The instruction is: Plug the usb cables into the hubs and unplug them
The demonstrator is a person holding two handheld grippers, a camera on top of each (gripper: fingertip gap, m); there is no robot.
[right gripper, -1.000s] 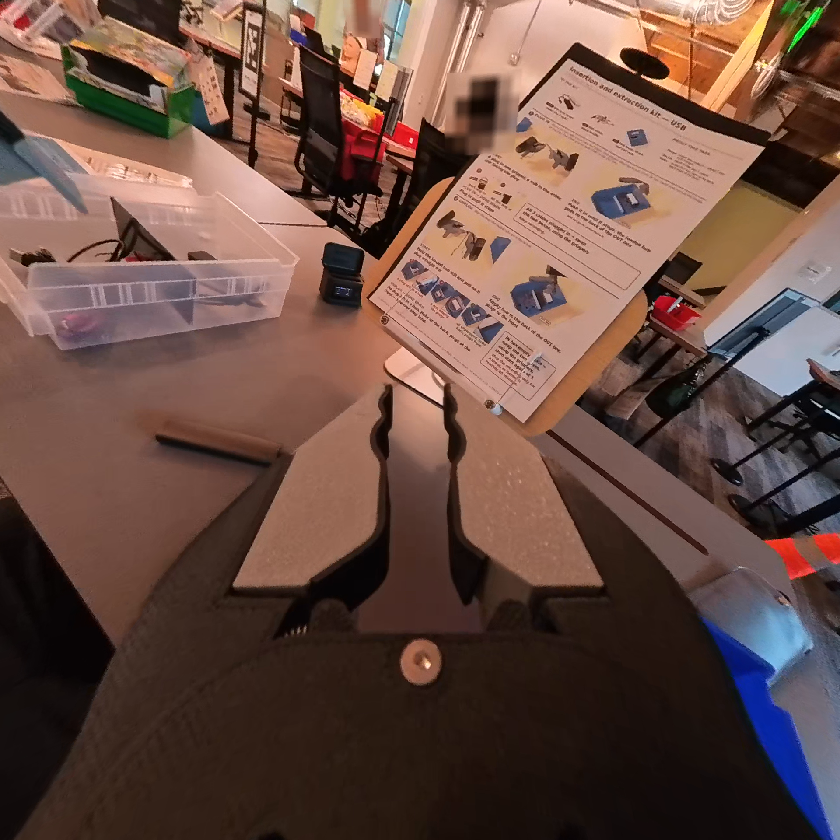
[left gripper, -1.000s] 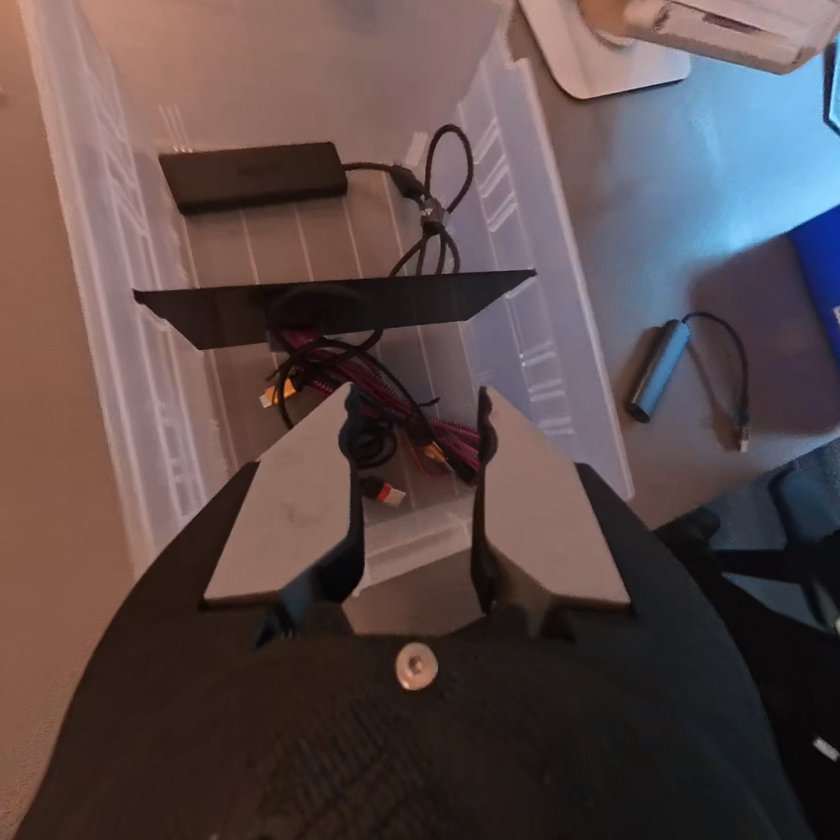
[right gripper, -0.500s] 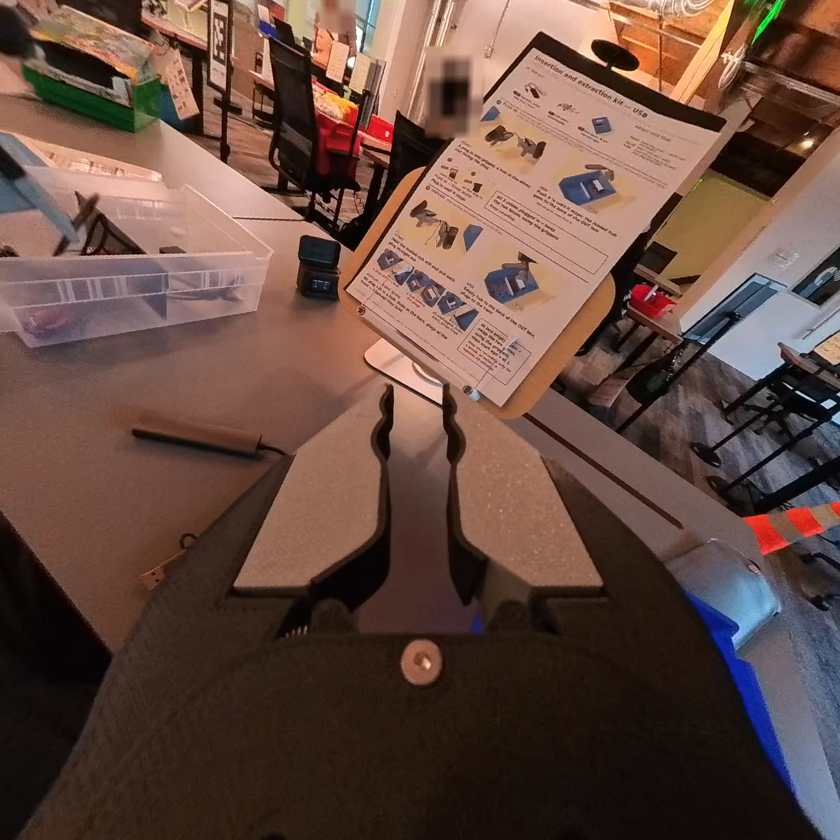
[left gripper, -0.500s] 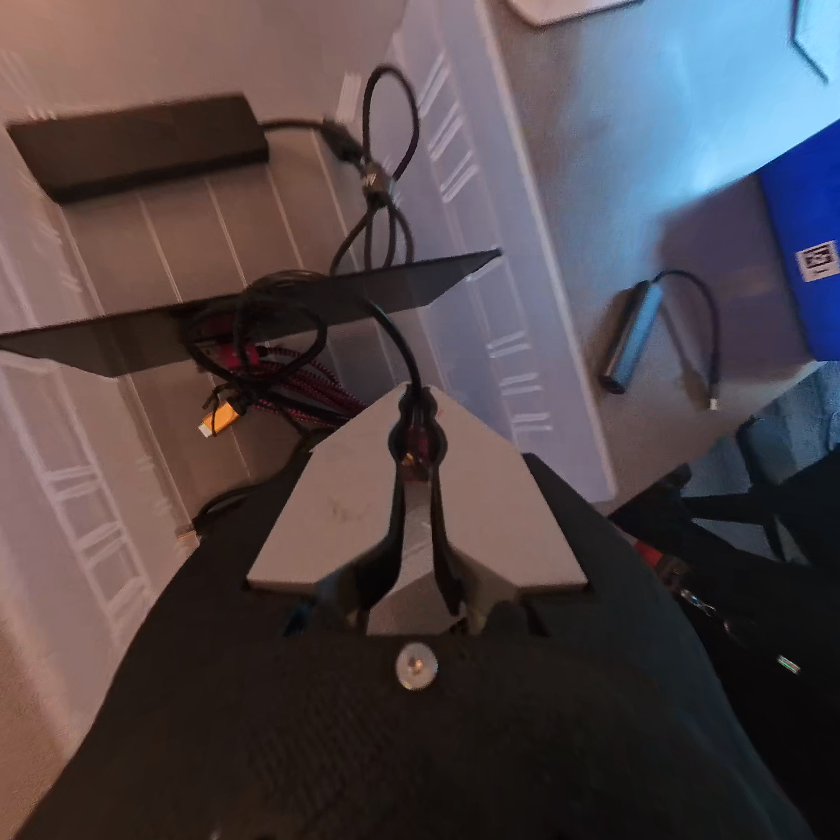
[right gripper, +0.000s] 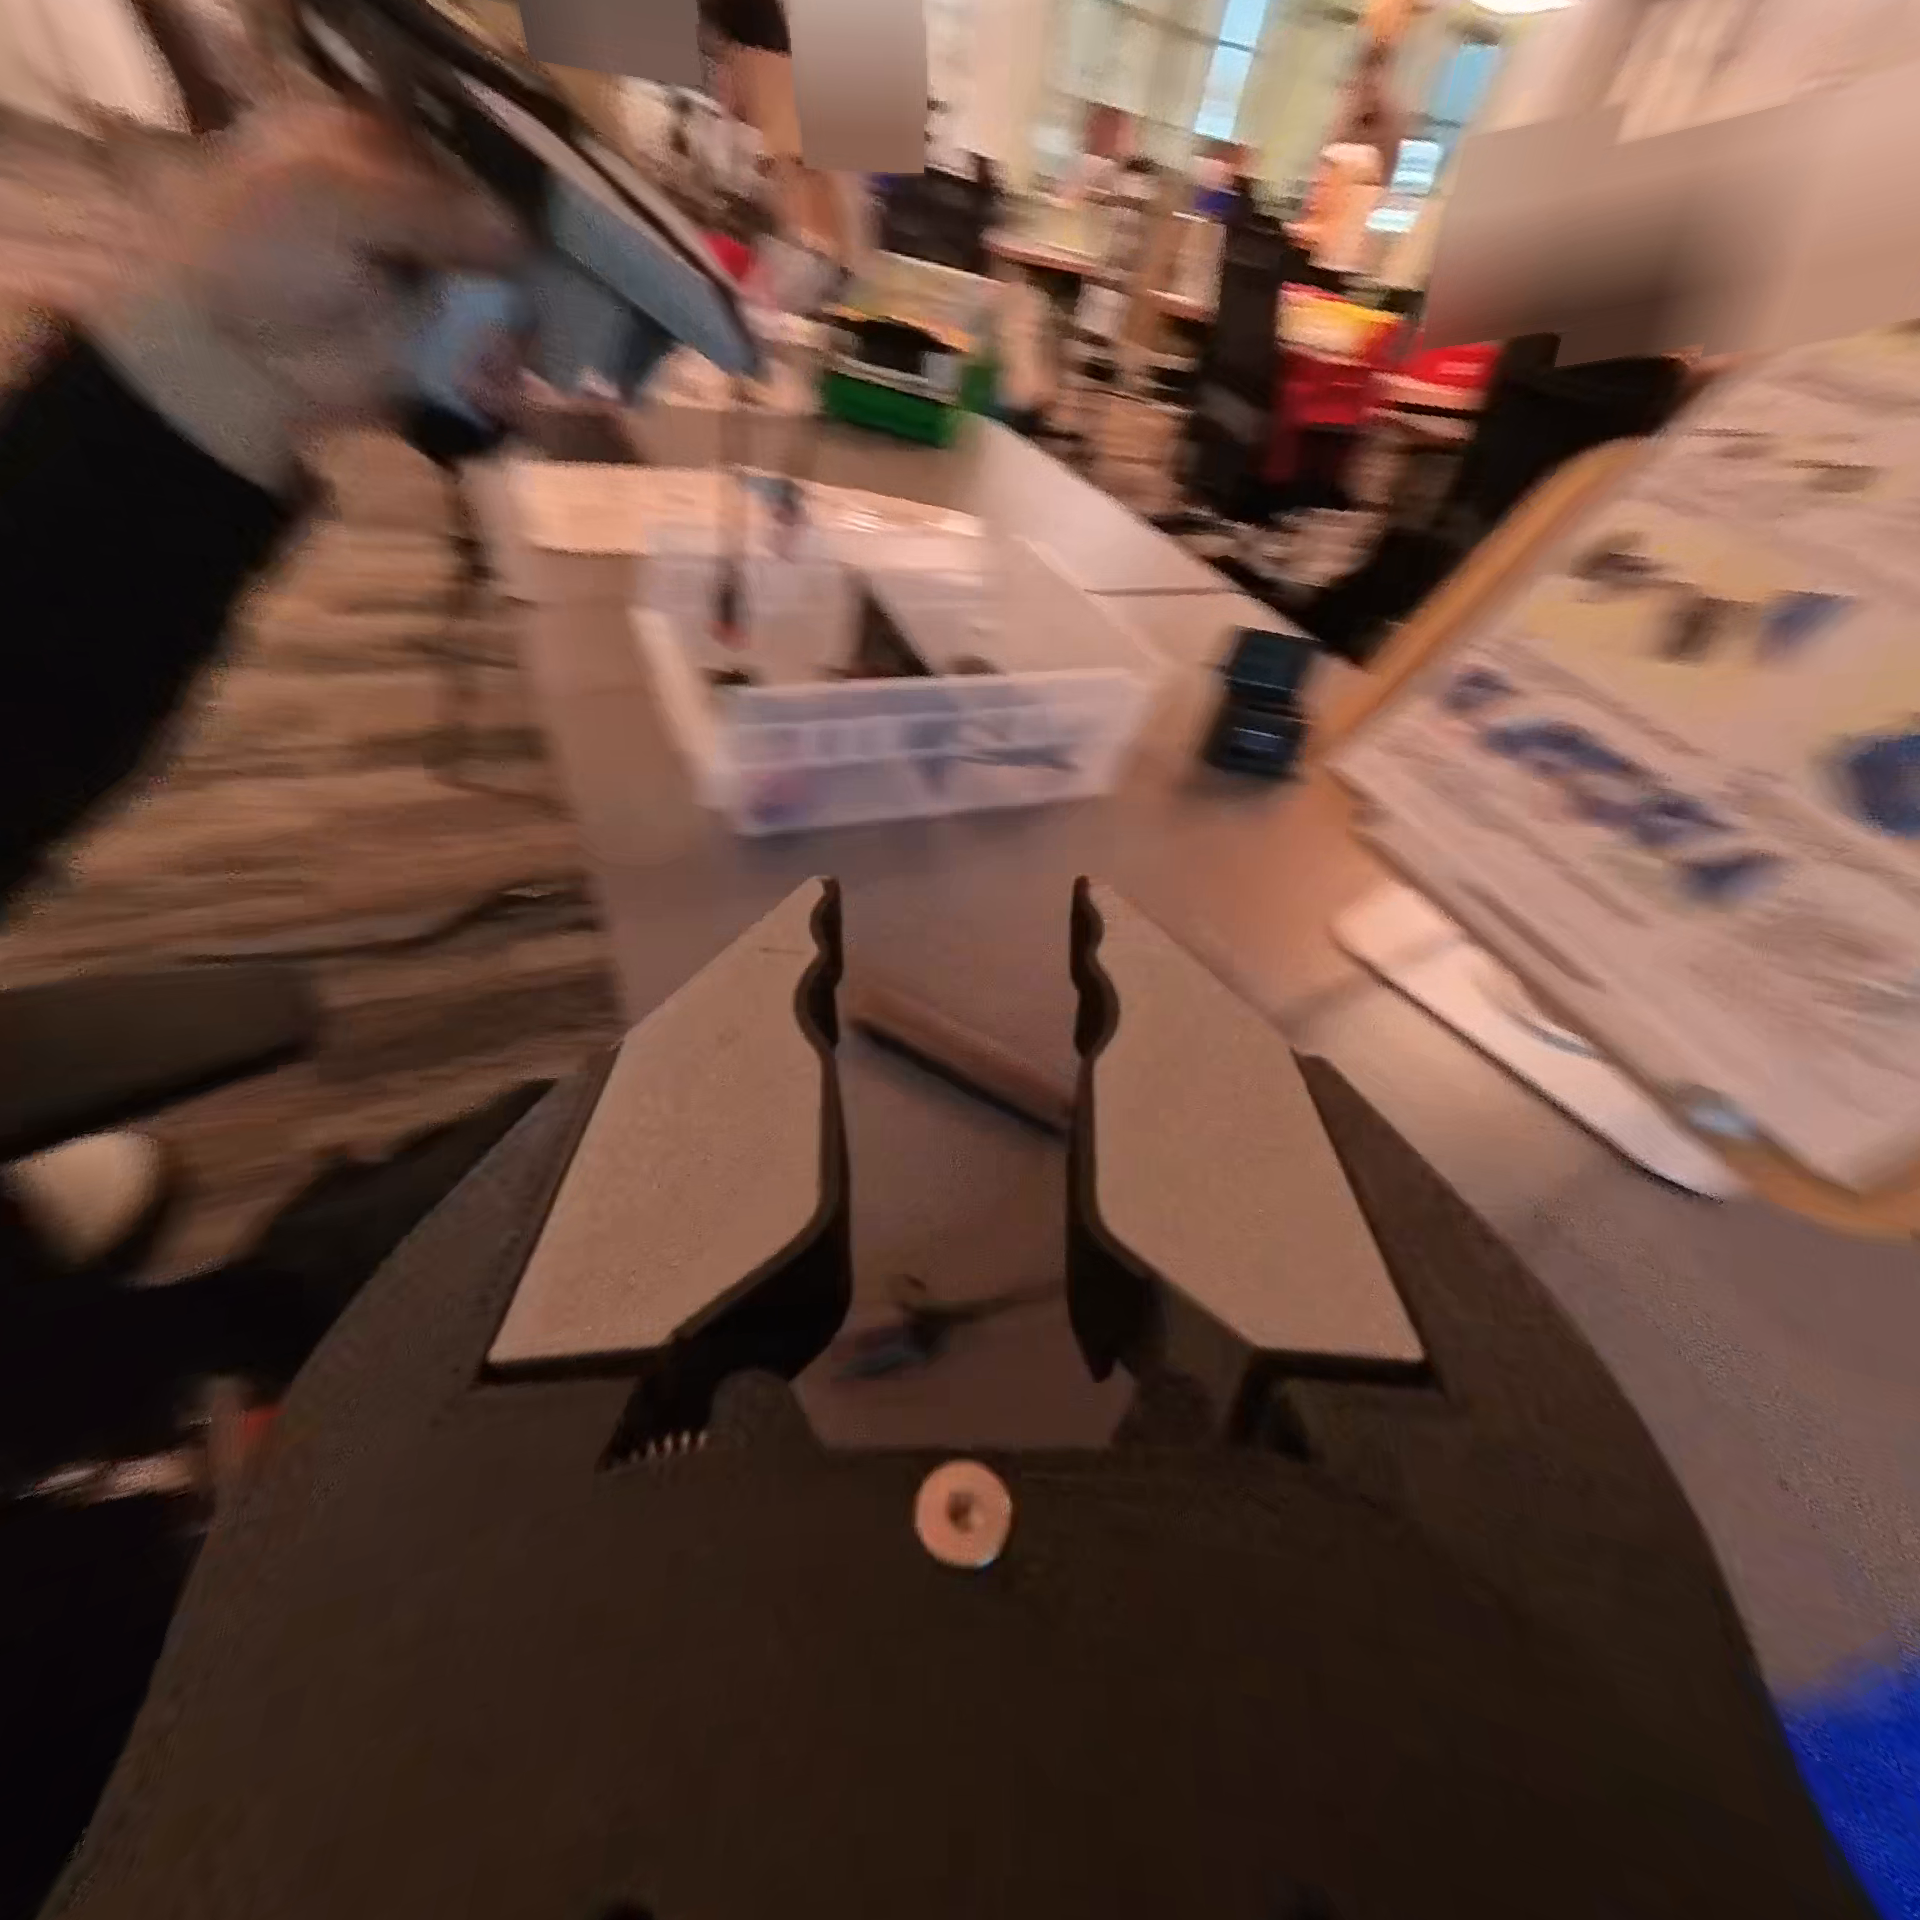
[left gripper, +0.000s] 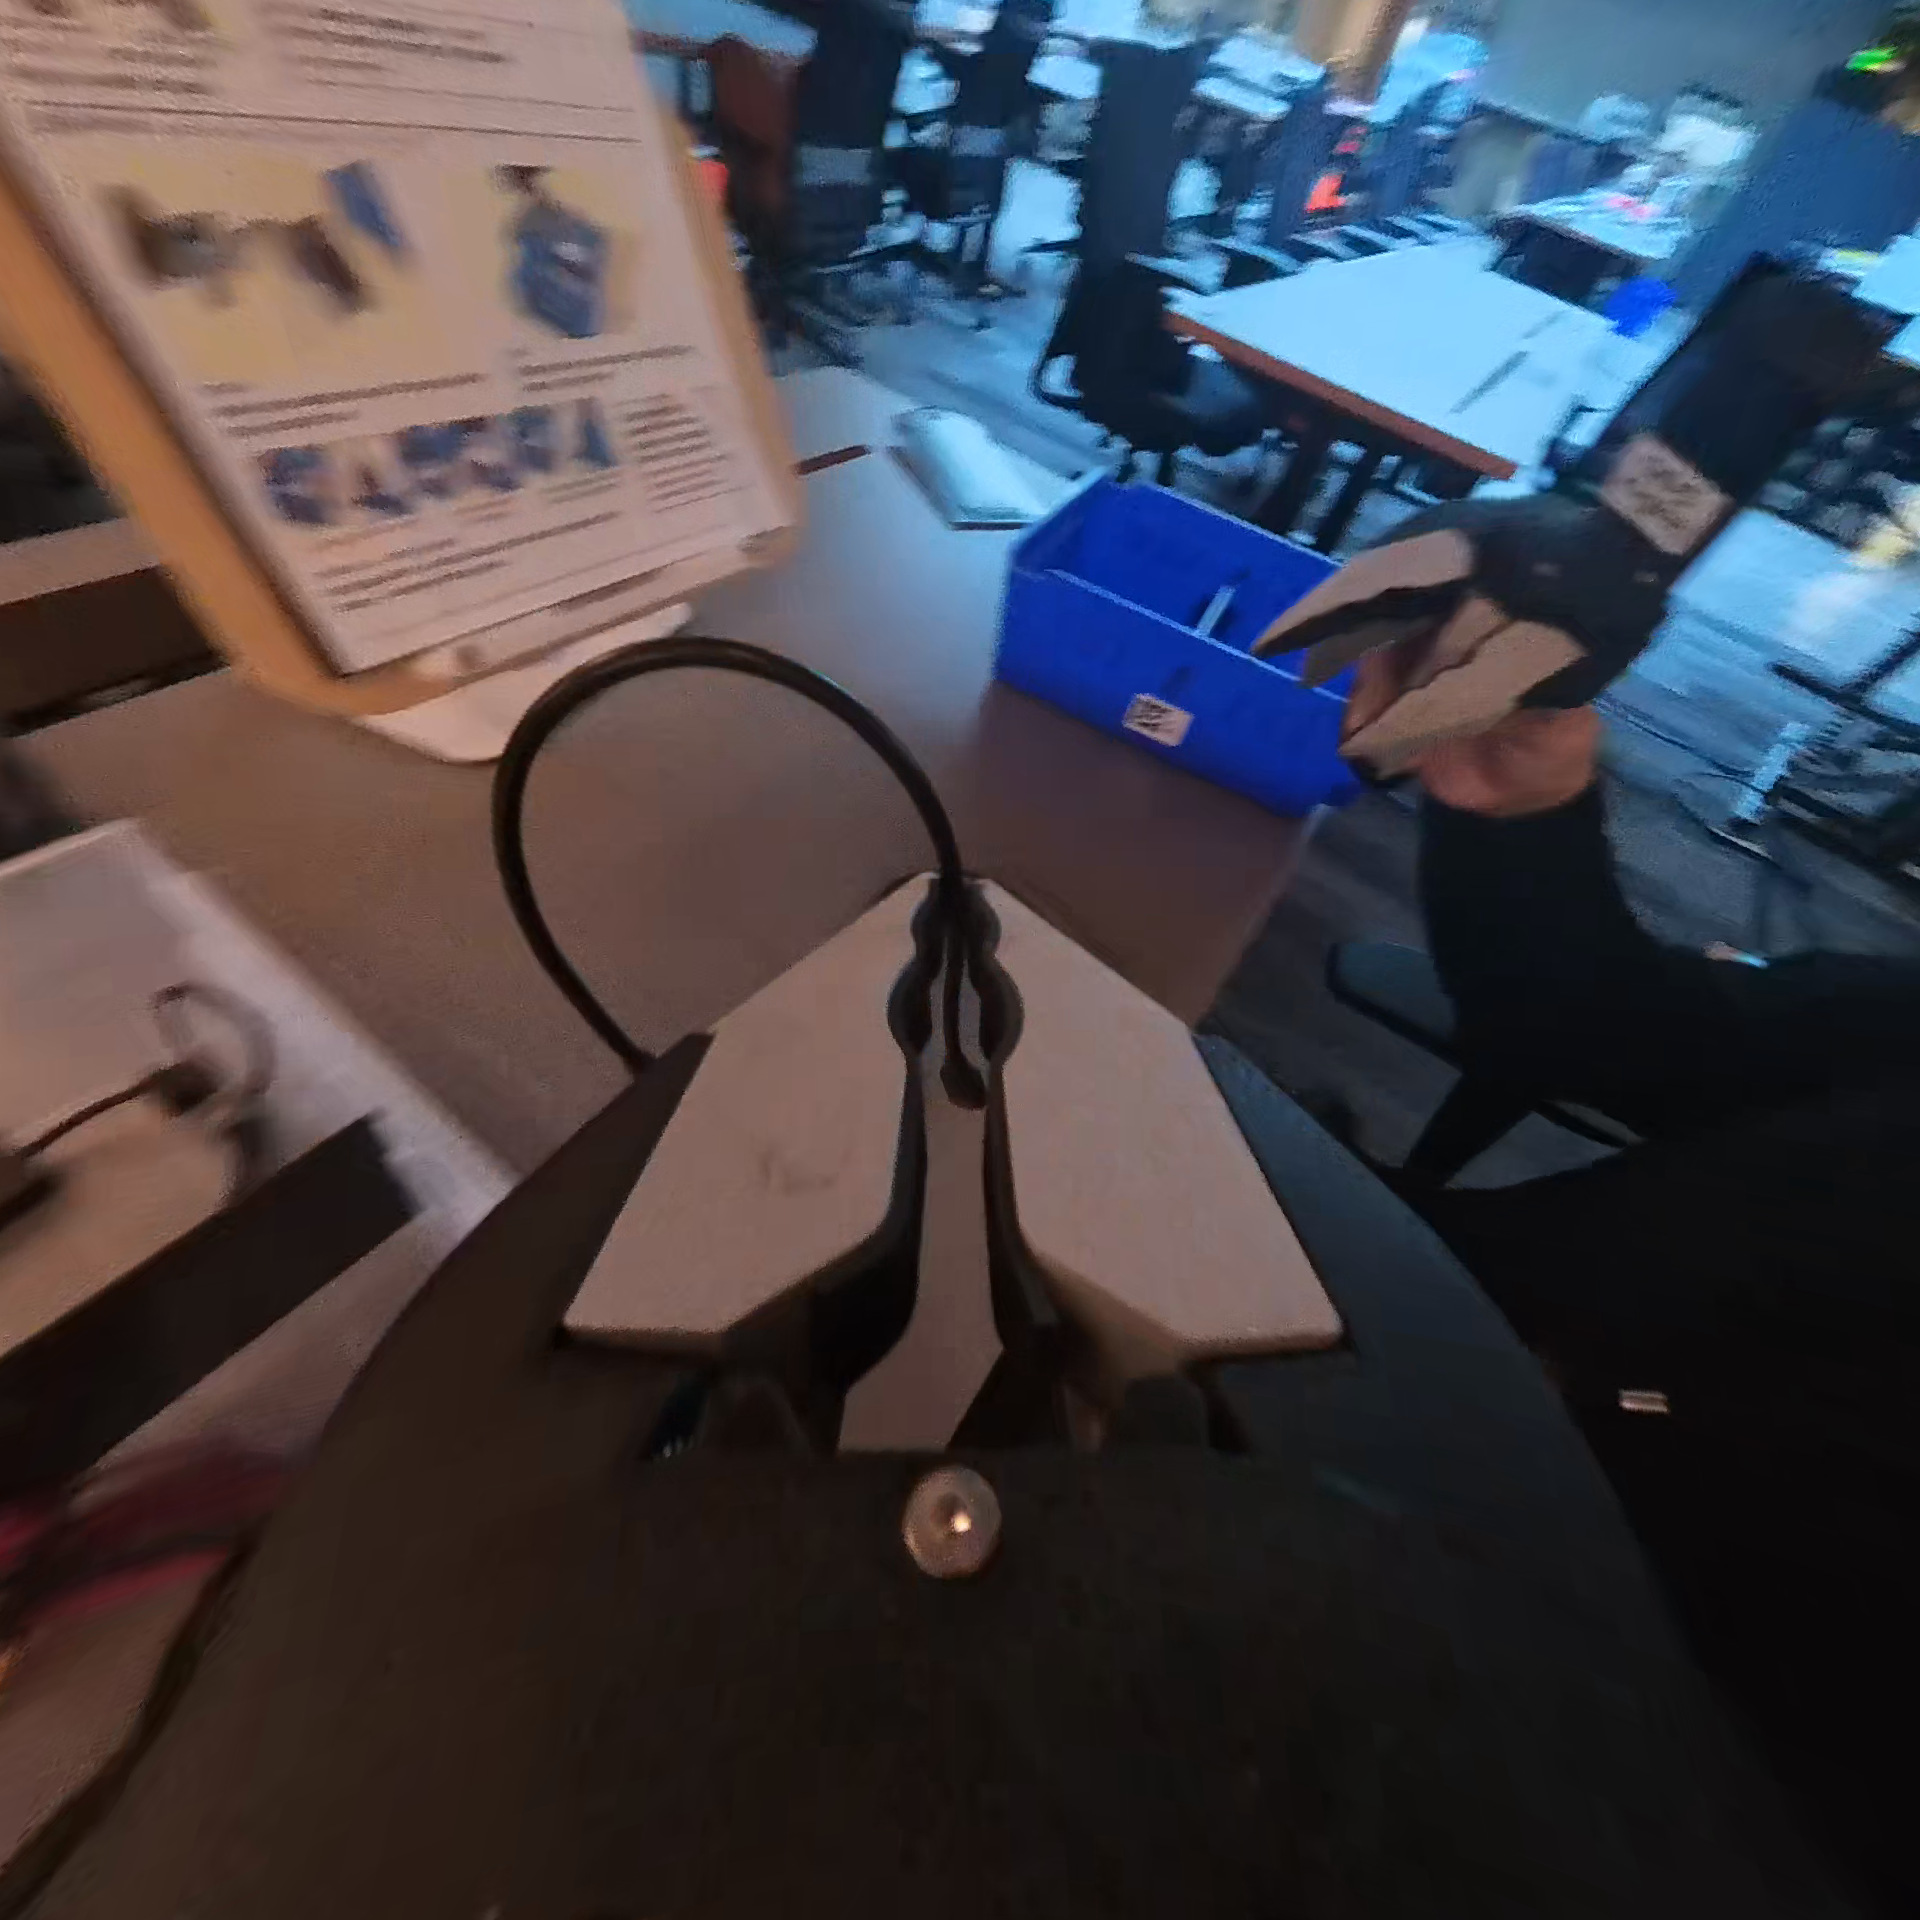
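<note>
Left gripper pinches thin black USB cable, looped above grey table. Right gripper spread, empty, over slim grey hub on table.

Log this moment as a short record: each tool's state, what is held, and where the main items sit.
left tool: shut on black cable, which loops up and back down to the left
right tool: open, empty, above the table
hub: slim bar lying on the table, seen between the right tool's fingers
clear bin: on the table farther off, contents blurred
blue bin: at the table's edge
instruction sheet: upright on a stand
image quality: right wrist view heavily blurred
</note>
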